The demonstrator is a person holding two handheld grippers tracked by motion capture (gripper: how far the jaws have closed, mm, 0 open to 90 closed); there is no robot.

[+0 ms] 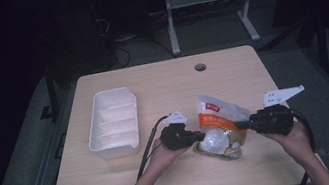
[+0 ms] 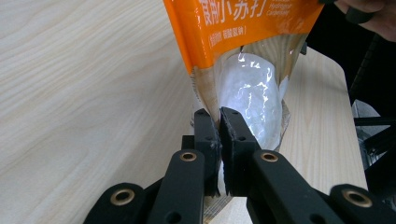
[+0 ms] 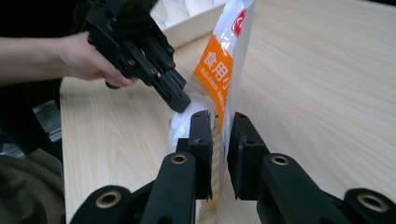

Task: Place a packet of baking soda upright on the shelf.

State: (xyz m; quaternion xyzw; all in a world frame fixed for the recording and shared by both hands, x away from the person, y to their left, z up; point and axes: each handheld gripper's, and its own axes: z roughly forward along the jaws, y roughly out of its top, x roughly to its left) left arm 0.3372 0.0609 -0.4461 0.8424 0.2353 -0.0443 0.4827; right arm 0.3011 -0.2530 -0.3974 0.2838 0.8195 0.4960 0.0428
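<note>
Both claws pinch the pouch (image 1: pixel 219 126); white tray (image 1: pixel 113 123) well left.

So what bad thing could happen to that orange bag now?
Both the left gripper and the right gripper pinch thin edges of the orange bag from opposite sides. If they pull apart, the plastic might tear and the white powder could spill on the table. A thin edge could also slip out of one gripper, and the bag would sag or drop.
</note>
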